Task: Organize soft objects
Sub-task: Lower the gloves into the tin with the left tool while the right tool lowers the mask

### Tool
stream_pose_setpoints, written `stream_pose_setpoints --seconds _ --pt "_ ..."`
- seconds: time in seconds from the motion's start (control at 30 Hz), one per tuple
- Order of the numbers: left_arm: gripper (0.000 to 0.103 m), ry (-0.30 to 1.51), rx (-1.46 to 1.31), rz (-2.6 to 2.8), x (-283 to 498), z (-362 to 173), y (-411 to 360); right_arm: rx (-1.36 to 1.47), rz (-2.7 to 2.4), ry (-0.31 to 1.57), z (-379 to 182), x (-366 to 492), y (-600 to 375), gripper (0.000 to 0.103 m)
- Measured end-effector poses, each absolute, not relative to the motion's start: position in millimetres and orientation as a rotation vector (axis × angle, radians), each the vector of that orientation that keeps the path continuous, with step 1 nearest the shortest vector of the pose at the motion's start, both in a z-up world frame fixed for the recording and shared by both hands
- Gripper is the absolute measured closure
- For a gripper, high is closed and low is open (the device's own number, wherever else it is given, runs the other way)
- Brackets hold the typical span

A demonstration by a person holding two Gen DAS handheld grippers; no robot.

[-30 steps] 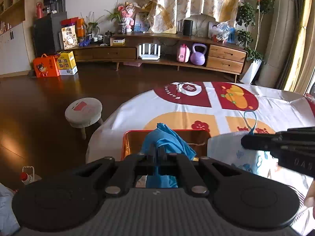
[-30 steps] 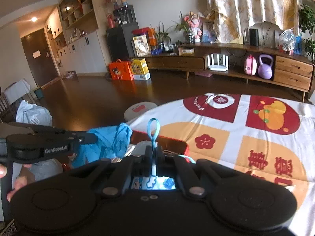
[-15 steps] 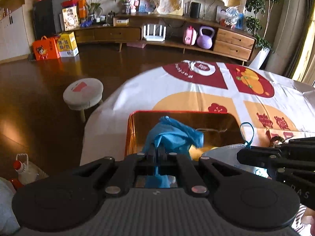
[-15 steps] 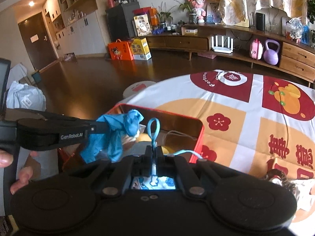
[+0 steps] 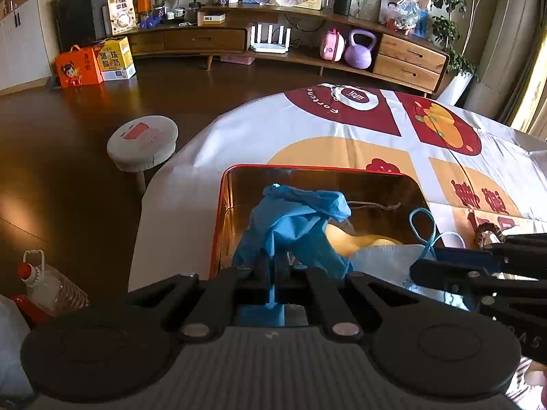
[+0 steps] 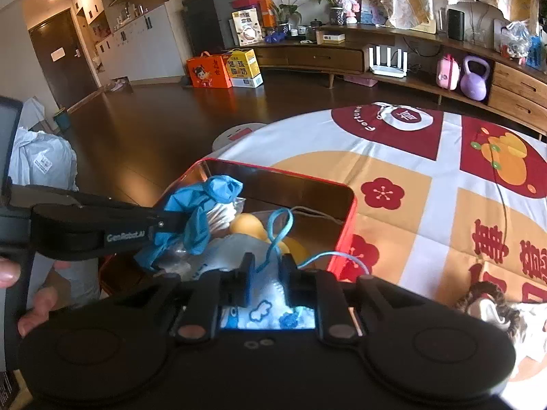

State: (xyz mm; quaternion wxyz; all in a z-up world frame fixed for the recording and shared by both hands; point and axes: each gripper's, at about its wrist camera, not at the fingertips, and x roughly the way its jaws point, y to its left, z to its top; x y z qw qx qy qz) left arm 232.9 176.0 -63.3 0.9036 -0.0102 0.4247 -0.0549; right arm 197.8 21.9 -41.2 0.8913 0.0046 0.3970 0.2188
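My left gripper (image 5: pixel 273 266) is shut on a crumpled blue glove (image 5: pixel 290 225) and holds it over the near end of a red tin box (image 5: pixel 225 184). The glove also shows in the right wrist view (image 6: pixel 201 208). My right gripper (image 6: pixel 266 266) has parted a little, with a white face mask (image 6: pixel 239 249) with blue ear loops still between its fingers, low over the same red tin box (image 6: pixel 345 232). The mask also shows in the left wrist view (image 5: pixel 383 256). Yellow soft items (image 6: pixel 249 225) lie inside the box.
The box stands near the edge of a table with a red, orange and white cloth (image 6: pixel 427 177). A brown and white soft thing (image 6: pixel 485 300) lies on the cloth at the right. A round stool (image 5: pixel 142 141) and a plastic bottle (image 5: pixel 51 283) stand on the floor at the left.
Both grippers have moved forward and down over the red box with the glove and the mask. The right gripper's fingers have parted a little around the mask.
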Motion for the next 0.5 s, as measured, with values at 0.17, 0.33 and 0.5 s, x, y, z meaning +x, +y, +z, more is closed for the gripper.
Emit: stream_pose_setpoints --seconds 0.17,0.33,0.5 --pt "0.099 0.872 -0.01 -0.104 229 -58 173 0.017 0.451 0.827 -37 193 13 0.079" --pt "0.097 0.859 -0.02 -0.107 219 -49 169 0.026 0.451 0.822 -31 185 5 0.075" --pt "0.096 0.844 -0.024 -0.108 207 -40 167 0.033 0.465 0.811 -23 175 -1 0.073"
